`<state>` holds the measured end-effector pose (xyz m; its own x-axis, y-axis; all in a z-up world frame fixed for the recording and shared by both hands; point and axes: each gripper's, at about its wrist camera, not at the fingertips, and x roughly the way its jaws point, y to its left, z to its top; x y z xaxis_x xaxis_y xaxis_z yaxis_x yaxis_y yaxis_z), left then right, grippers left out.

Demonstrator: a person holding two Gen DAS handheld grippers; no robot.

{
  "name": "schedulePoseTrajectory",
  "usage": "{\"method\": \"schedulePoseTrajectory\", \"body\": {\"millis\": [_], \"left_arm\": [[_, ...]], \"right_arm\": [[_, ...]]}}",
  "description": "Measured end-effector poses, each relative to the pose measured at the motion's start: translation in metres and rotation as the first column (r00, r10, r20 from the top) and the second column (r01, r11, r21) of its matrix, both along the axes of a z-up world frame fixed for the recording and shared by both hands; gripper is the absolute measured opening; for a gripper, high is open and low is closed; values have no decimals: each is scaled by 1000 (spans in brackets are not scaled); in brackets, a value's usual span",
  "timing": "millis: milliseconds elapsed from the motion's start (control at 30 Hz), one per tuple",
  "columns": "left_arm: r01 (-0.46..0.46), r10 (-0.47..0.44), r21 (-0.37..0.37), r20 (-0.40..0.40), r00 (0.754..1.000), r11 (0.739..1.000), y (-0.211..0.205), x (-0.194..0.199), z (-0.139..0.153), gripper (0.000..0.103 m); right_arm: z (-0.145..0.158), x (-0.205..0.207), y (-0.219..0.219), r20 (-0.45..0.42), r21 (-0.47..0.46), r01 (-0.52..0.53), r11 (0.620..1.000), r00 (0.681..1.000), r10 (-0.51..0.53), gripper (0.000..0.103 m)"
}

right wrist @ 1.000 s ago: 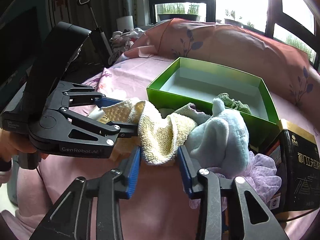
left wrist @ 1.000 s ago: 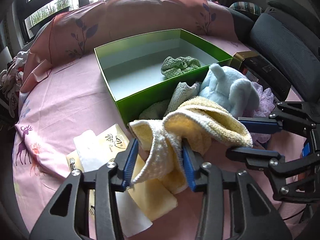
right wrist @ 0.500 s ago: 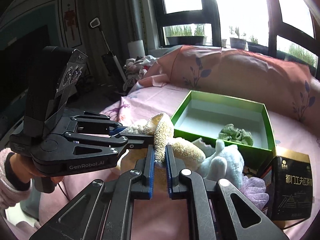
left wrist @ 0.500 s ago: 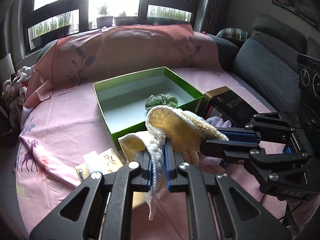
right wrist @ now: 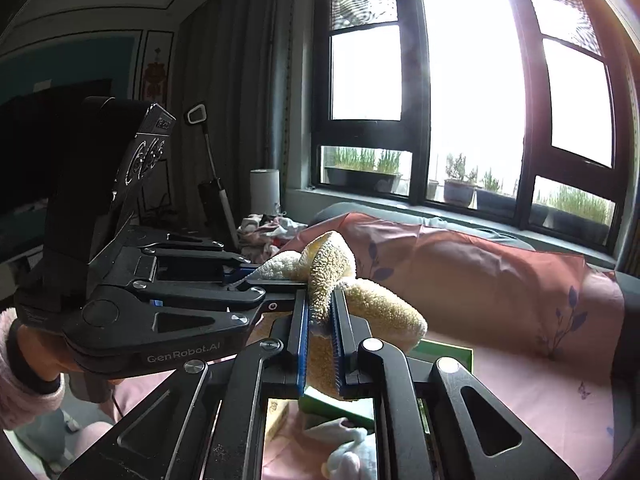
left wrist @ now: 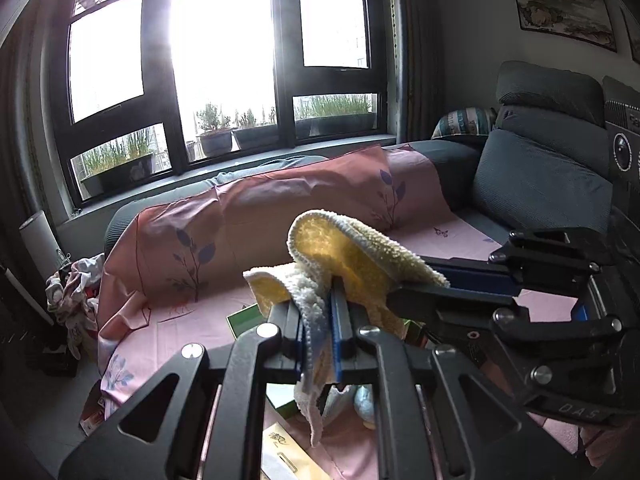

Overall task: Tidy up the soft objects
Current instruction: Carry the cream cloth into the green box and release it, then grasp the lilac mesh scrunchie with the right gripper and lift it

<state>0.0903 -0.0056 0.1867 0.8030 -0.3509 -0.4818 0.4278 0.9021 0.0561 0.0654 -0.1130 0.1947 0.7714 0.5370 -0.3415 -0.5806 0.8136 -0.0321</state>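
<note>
A yellow terry towel [left wrist: 344, 252] hangs in the air above the pink sheet, pinched at two places. My left gripper [left wrist: 318, 304] is shut on one bunched edge, and a loose end dangles between its arms. From the right, my right gripper [left wrist: 416, 284] reaches in, shut on the towel's other end. In the right wrist view the towel [right wrist: 380, 304] bulges over the right gripper [right wrist: 320, 308], with the left gripper [right wrist: 256, 276] level beside it. Only slivers of the green box [right wrist: 444, 354] show below. A pale blue plush toy [right wrist: 348, 456] lies under the arms.
A pink sheet [left wrist: 460, 240] covers the sofa seat and back. Grey cushions [left wrist: 536, 176] stand at the right. A clothes pile [left wrist: 72, 292] lies at the left end. Flat yellow and white packets [left wrist: 280, 448] rest near the front. A hand in a pink sleeve [right wrist: 24, 392] holds the left gripper.
Both grippers closed on the yellow towel and lifted it well above the sofa. The views tilted up, so the green box and the toys dropped almost out of sight.
</note>
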Motion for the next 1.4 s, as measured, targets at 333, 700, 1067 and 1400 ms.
{"method": "schedulePoseTrajectory", "body": {"millis": [333,700,1067,1400], "left_arm": [[-126,124,2,-196,973,992,-1,120,-83,12],[-224,248,113,-309,918,968,-13,162,-164,80],[-244,266,141,-165,950,959,-11,115,-137,102],[-268,281,133,-85,956,954,-15,61,-114,102]], "right_arm": [[-75,124,-3,-225,-73,128,989,964,-141,11],[-161,175,-15,-380,-206,207,957,884,-273,11],[-141,126,-58,-336,-130,326,936,874,-351,83],[-116,61,-74,-300,-89,352,932,883,-362,86]]}}
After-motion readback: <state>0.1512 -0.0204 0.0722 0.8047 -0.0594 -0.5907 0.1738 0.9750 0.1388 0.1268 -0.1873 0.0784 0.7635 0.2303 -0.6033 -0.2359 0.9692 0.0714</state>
